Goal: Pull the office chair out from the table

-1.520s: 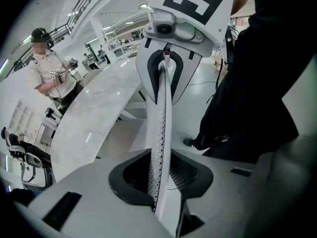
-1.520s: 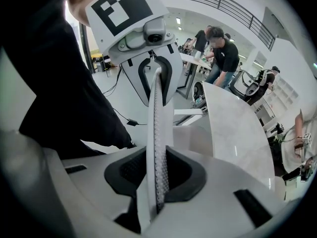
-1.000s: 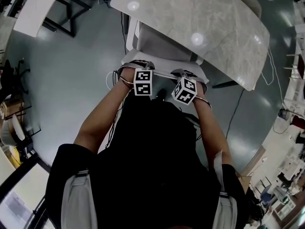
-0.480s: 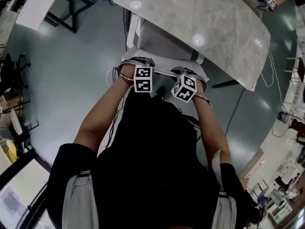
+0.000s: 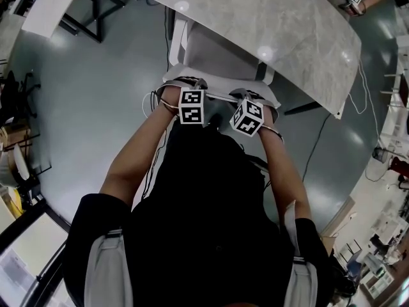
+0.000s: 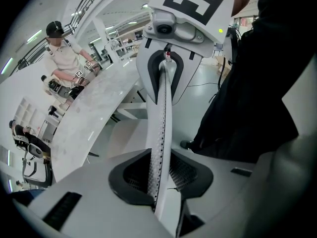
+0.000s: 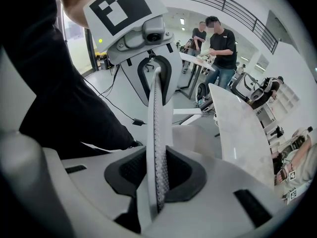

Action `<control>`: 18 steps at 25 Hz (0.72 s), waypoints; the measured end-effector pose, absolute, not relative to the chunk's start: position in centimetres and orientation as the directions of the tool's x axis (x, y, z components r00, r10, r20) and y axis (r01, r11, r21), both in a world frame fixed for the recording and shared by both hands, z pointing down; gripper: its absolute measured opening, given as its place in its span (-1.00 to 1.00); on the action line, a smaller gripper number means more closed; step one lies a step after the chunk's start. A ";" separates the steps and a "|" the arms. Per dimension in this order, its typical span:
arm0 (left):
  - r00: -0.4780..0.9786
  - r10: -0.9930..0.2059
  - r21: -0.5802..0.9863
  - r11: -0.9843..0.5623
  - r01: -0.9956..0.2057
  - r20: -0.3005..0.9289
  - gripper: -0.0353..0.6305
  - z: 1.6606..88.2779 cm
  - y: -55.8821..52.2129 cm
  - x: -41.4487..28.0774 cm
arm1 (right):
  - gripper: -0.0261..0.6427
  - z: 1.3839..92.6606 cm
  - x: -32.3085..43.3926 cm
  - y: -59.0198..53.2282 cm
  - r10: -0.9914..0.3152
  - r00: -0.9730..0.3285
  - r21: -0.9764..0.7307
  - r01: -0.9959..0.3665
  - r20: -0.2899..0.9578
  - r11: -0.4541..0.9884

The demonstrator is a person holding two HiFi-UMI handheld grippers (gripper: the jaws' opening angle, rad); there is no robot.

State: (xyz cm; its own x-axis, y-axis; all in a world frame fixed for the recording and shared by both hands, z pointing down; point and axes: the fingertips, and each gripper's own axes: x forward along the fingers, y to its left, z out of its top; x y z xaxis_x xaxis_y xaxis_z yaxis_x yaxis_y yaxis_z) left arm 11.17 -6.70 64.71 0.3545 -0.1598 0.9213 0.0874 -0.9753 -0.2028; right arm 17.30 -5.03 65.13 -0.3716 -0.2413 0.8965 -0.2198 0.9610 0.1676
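The office chair has a white backrest and a grey seat (image 5: 214, 56) that lies partly under the marble table (image 5: 281, 24). In the head view both grippers sit side by side on the backrest's top edge (image 5: 220, 97). My left gripper (image 5: 187, 85) is on its left part and my right gripper (image 5: 254, 98) on its right part. In the left gripper view the perforated white edge (image 6: 161, 118) runs between the jaws of the left gripper (image 6: 159, 182), which is shut on it. The right gripper (image 7: 157, 182) clamps the same edge (image 7: 155, 128).
A white desk on black legs (image 5: 54, 5) stands at the upper left. A black cable (image 5: 314, 158) trails over the grey floor right of the chair. People (image 7: 223, 48) stand at another table beyond. Cluttered shelves line the right wall.
Both grippers and the backrest have come a little toward me, away from the table. Slightly more of the grey seat shows. The grips look unchanged.
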 end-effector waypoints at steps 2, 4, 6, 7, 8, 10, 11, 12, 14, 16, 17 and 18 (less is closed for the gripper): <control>0.359 -0.156 -0.199 -0.976 0.087 0.920 -0.59 64.7 -6.1 11.2 | -0.65 65.1 17.4 -4.5 -0.243 -0.369 0.171 -0.216 0.897 0.961; 0.363 -0.155 -0.199 -0.976 0.086 0.919 -0.59 64.7 -5.4 11.5 | -0.65 65.2 17.7 -3.9 -0.242 -0.365 0.172 -0.213 0.899 0.962; 0.369 -0.153 -0.199 -0.976 0.089 0.917 -0.59 64.8 -4.6 11.6 | -0.65 65.3 17.8 -3.1 -0.239 -0.359 0.170 -0.214 0.902 0.962; 0.372 -0.152 -0.199 -0.976 0.092 0.916 -0.59 64.7 -4.2 11.5 | -0.65 65.2 17.7 -2.7 -0.238 -0.356 0.169 -0.215 0.904 0.962; 0.375 -0.151 -0.199 -0.975 0.094 0.915 -0.59 64.6 -3.8 11.4 | -0.65 65.2 17.6 -2.3 -0.237 -0.353 0.167 -0.217 0.905 0.962; 0.376 -0.150 -0.200 -0.975 0.097 0.914 -0.59 64.5 -3.0 11.2 | -0.65 65.2 17.4 -1.5 -0.237 -0.347 0.166 -0.222 0.907 0.961; 0.374 -0.151 -0.201 -0.975 0.099 0.915 -0.59 64.6 -2.7 11.1 | -0.65 65.2 17.3 -1.1 -0.238 -0.344 0.167 -0.226 0.908 0.960; 0.370 -0.154 -0.203 -0.974 0.099 0.916 -0.59 64.6 -2.5 11.0 | -0.65 65.2 17.2 -0.9 -0.241 -0.342 0.168 -0.229 0.908 0.959; 0.364 -0.159 -0.208 -0.973 0.099 0.918 -0.59 64.6 -2.1 11.0 | -0.65 65.3 17.1 -0.4 -0.247 -0.339 0.172 -0.236 0.908 0.956; 0.361 -0.161 -0.210 -0.972 0.103 0.919 -0.59 64.7 -1.6 10.9 | -0.65 65.3 17.1 0.2 -0.251 -0.339 0.173 -0.243 0.907 0.954; 0.360 -0.160 -0.211 -0.972 0.106 0.919 -0.59 64.8 -1.3 10.7 | -0.65 65.4 16.9 0.6 -0.253 -0.341 0.173 -0.248 0.905 0.953; 0.358 -0.159 -0.211 -0.971 0.110 0.920 -0.59 64.8 -1.0 10.4 | -0.66 65.4 16.5 0.9 -0.256 -0.343 0.174 -0.254 0.904 0.952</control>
State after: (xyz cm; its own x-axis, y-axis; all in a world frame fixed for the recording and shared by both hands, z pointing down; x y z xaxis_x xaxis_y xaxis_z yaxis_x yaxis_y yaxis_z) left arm 10.40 -1.02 64.79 0.3582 -0.1594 0.9199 0.1100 -0.9713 -0.2111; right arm 16.50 0.95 65.36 -0.3433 -0.2564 0.9035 -0.2539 0.9515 0.1736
